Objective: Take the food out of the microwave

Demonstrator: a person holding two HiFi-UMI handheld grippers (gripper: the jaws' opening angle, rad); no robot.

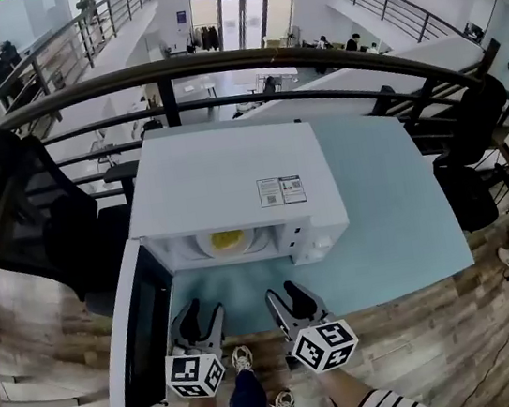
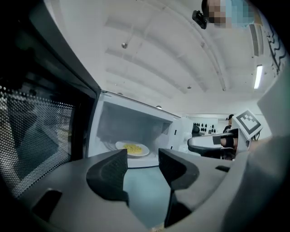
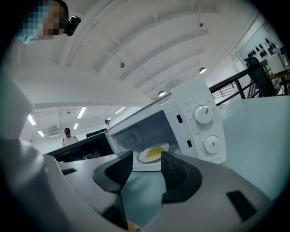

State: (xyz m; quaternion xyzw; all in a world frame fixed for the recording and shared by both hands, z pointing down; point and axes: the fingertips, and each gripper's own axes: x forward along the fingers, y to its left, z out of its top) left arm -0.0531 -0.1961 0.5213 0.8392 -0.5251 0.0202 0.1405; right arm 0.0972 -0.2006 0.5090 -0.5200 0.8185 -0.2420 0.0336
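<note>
A white microwave (image 1: 233, 187) stands on the pale blue table (image 1: 398, 214) with its door (image 1: 141, 329) swung wide open to the left. Inside its cavity lies a white plate of yellow food (image 1: 227, 241) (image 2: 132, 148) (image 3: 154, 153). My left gripper (image 1: 203, 315) and right gripper (image 1: 282, 297) hover side by side in front of the opening, both open and holding nothing. In the left gripper view the left gripper (image 2: 142, 165) points at the plate; in the right gripper view the right gripper (image 3: 147, 164) does the same.
The microwave's control panel with two dials (image 3: 207, 129) is right of the cavity. A black office chair (image 1: 19, 214) stands at the left. A dark railing (image 1: 242, 57) runs behind the table, and another chair (image 1: 470, 156) is at the right.
</note>
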